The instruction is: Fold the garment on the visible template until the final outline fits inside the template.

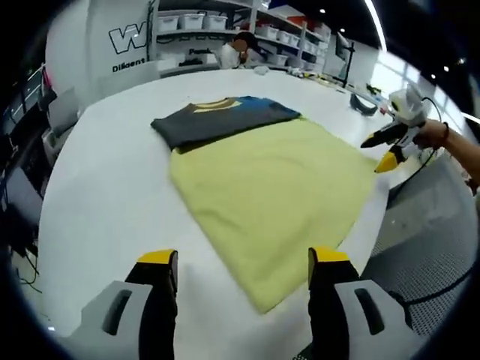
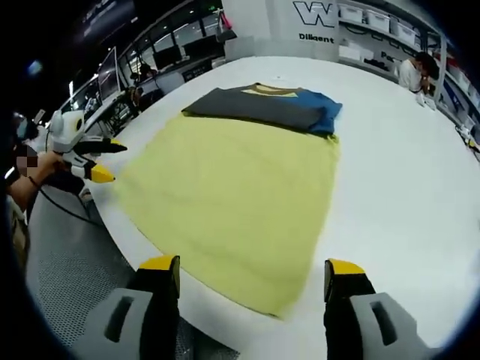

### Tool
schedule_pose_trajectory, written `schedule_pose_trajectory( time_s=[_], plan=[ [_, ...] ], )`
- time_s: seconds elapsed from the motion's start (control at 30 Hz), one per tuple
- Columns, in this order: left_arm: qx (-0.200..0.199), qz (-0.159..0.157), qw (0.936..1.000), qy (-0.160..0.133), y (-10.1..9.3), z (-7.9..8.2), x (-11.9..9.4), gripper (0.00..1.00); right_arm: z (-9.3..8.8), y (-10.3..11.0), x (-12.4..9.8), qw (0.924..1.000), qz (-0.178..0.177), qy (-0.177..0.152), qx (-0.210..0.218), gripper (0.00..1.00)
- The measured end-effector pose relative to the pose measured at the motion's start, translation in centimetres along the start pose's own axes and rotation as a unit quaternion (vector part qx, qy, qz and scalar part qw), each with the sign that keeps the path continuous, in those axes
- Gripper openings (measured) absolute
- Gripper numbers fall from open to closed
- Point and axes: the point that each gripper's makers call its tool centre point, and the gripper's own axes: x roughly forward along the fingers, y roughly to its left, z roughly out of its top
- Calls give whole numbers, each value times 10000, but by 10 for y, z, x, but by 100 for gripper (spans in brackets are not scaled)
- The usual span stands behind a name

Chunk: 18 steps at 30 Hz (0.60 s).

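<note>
A dark grey garment (image 1: 225, 118) (image 2: 262, 107) with a blue part and a yellow collar lies folded at the far end of a yellow-green template sheet (image 1: 270, 187) (image 2: 225, 195). It partly overlaps that end, and the sheet is spread flat on the white table (image 1: 105, 195) (image 2: 405, 187). My left gripper (image 1: 244, 259) hovers open above the sheet's near corner, holding nothing. My right gripper (image 2: 251, 266) is open too, over the opposite near edge. Each shows in the other's view, held by a hand off the table's side: the right gripper (image 1: 384, 152) and the left gripper (image 2: 105, 161).
The table's rounded edge runs close to both grippers, with a grey perforated floor (image 1: 427, 247) (image 2: 67, 262) below it. A person (image 1: 238, 51) (image 2: 415, 71) sits at the far side before shelves of bins. Small items (image 1: 364, 105) lie near the far edge.
</note>
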Motion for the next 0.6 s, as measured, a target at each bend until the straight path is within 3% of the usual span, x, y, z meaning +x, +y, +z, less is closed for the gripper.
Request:
schedule_pose_trajectory(
  time_s=[0.1, 0.13, 0.23, 0.33, 0.47, 0.6],
  plan=[
    [-56, 105, 9999, 76, -1, -6, -2, 60, -1, -1, 0, 10000, -32, 6, -9, 72],
    [-385, 226, 9989, 164, -1, -11, -4, 58, -2, -1, -1, 10000, -44, 17, 8, 70],
    [-611, 152, 9979, 132, -6, -13, -4, 47, -6, 0, -1, 10000, -19, 63, 57, 66],
    [-812, 228, 9958, 354, -6, -23, -4, 37, -11, -2, -1, 9999, -67, 117, 39, 62],
    [-808, 220, 9953, 483, -7, -28, -2, 29, -16, -3, -2, 9998, -130, 178, -17, 55],
    [-797, 292, 9945, 608, -6, -29, -4, 29, -19, -6, -4, 9996, -200, 178, 45, 50]
  ],
)
